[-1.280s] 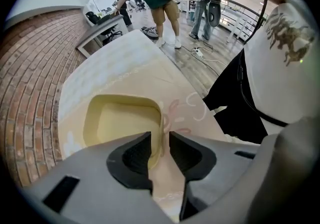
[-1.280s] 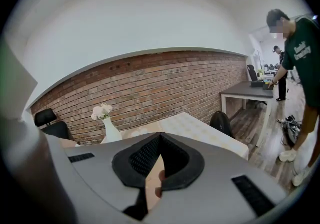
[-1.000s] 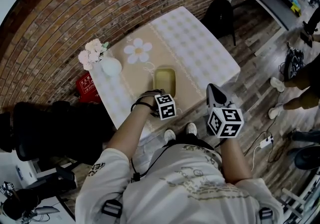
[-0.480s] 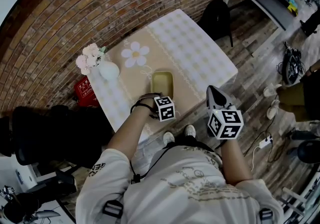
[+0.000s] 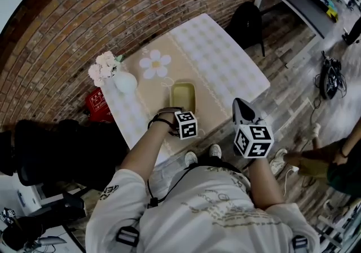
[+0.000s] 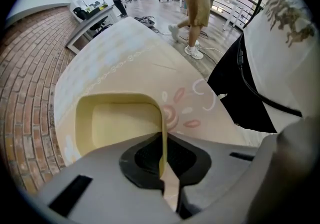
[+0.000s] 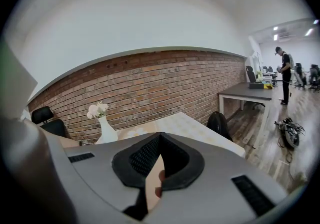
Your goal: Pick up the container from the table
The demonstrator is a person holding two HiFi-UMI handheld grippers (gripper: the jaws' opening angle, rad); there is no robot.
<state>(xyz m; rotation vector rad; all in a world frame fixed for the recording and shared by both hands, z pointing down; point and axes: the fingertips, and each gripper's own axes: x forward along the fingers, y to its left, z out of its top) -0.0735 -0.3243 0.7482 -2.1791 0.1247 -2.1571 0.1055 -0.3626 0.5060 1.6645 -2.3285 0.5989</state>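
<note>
**A:** Start at the left. What's there?

**B:** A white vase (image 5: 125, 83) of pale flowers, at the table's (image 5: 225, 54) far left corner, well apart from anything that matters. Right of it, about mid-table, sits the yellow container (image 5: 183, 96). It's an empty, shallow tray, and its long axis runs near to far, away from the person.

**A:** And the left gripper (image 6: 163, 165)?

**B:** It's at the container's near short end. In the left gripper view the thin yellow wall runs straight between the jaws, which are pinched on it. The rest of the tray stretches away beyond them.

**A:** Is it off the table?

**B:** I'd judge not; it seems to lie flat on the cloth. Lifting by one end leaves the far end hanging out from the grip, so I expect it will want to droop.

**A:** What about the right gripper (image 5: 242, 106)?

**B:** It's held off the table's near right edge and aimed toward the brick wall (image 7: 165, 83). Its jaws are together on nothing. It's clearly the farther of the two, so the lift belongs to the left.
</note>
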